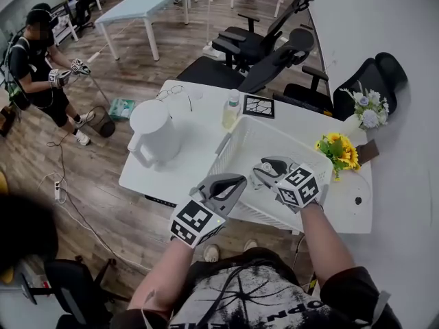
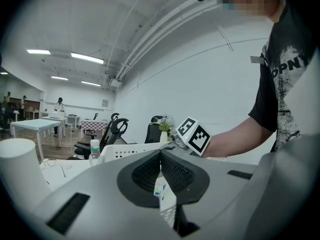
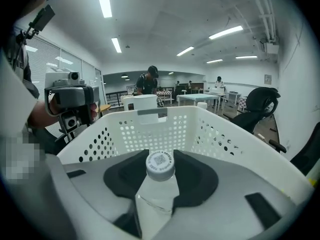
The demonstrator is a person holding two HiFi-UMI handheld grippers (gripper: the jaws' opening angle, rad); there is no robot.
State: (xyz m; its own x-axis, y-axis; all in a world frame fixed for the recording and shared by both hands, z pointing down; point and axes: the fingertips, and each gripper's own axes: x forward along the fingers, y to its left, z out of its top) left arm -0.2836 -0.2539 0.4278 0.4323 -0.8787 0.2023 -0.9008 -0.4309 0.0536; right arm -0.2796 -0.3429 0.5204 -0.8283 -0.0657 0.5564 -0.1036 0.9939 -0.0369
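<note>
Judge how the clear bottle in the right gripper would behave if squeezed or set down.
Its walls look thin and clear, so the clear bottle probably dents under the right gripper. The smooth sides may slip. Being round, it could roll if laid in the white basket.

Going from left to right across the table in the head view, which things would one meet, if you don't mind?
White jug → yellowish bottle → square marker card → yellow flowers → white flowers.
</note>
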